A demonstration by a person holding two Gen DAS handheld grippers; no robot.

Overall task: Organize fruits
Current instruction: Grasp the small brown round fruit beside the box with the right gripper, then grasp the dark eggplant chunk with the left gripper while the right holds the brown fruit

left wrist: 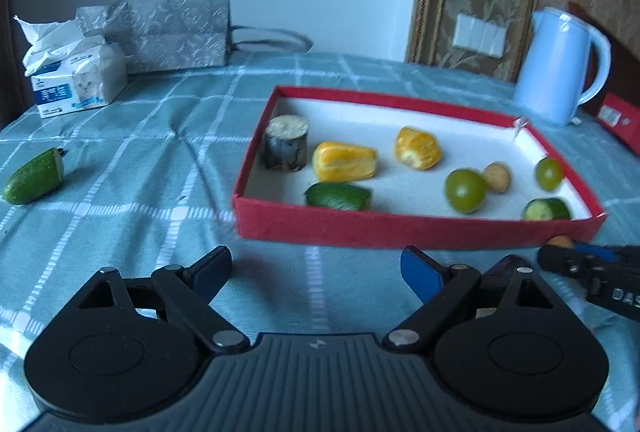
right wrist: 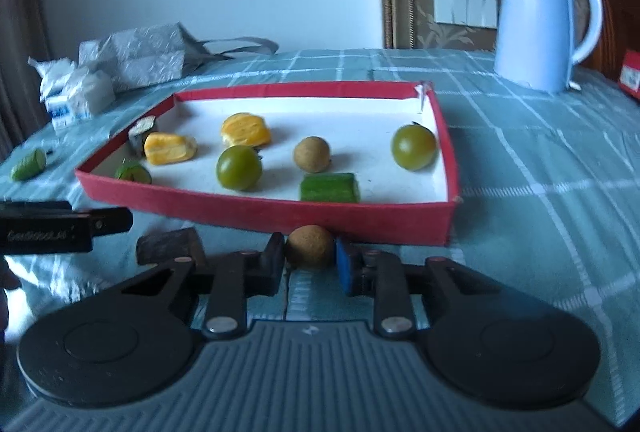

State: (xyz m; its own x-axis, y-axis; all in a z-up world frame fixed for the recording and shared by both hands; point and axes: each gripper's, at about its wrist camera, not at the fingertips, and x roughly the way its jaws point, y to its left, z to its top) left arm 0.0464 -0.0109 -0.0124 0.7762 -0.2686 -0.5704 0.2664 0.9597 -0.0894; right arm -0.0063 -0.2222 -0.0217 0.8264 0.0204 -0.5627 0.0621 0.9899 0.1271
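Observation:
A red tray (left wrist: 400, 228) (right wrist: 260, 209) with a white floor holds two yellow corn pieces (left wrist: 344, 161), two green round fruits (right wrist: 239, 167), a brown longan (right wrist: 311, 153), cucumber pieces (right wrist: 329, 187) and a dark stump piece (left wrist: 286, 143). My right gripper (right wrist: 310, 260) is shut on a second brown longan (right wrist: 310, 246), just in front of the tray's near wall. My left gripper (left wrist: 316, 272) is open and empty, before the tray's near wall. A cucumber half (left wrist: 34, 177) (right wrist: 28, 163) lies on the cloth left of the tray. A dark piece (right wrist: 168, 246) lies by the right gripper.
A green checked cloth (left wrist: 160, 151) covers the table. A tissue pack (left wrist: 76, 79) and a grey bag (left wrist: 168, 31) stand at the back left. A light blue kettle (left wrist: 560, 67) (right wrist: 540, 19) stands at the back right, with a red box (left wrist: 620, 119) beside it.

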